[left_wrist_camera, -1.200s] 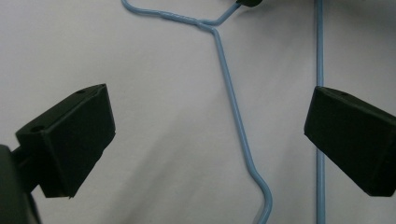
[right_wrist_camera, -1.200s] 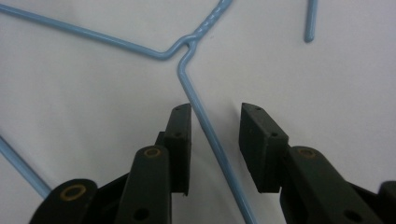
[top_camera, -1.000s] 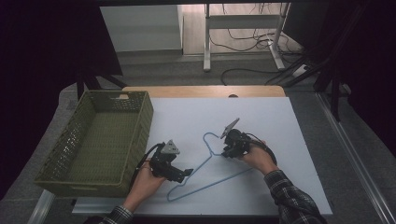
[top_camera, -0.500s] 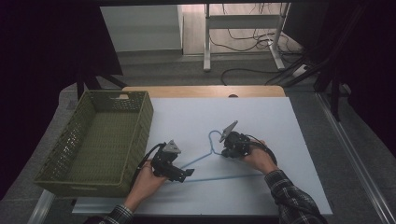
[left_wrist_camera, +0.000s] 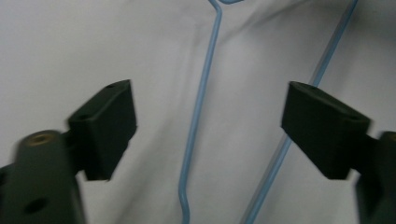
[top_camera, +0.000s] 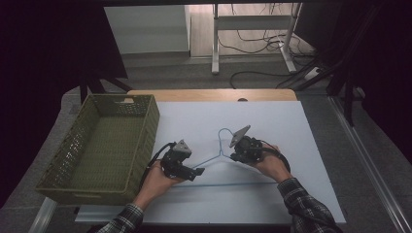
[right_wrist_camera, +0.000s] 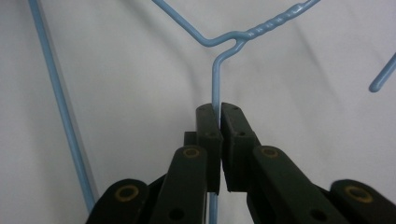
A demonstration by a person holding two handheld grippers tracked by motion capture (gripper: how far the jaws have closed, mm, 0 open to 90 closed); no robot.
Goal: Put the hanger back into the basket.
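— On the white table [top_camera: 311,145], where does the blue wire hanger [top_camera: 219,160] lie?

— Flat, near the front edge, right of the green plastic basket [top_camera: 97,145], hook pointing away from the person.

— What about the right gripper [top_camera: 238,154]?

— Its jaws are clamped on the hanger's arm just below the twisted neck.

— And the left gripper [top_camera: 194,173]?

— Its jaws stand apart and have just been closing; the hanger's left arm and bottom bar run between them, neither pad [left_wrist_camera: 105,126] touching wire.

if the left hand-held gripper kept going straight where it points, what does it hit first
Most likely the blue wire hanger: its wire runs between the open jaws of the left hand-held gripper, with the white table just behind.
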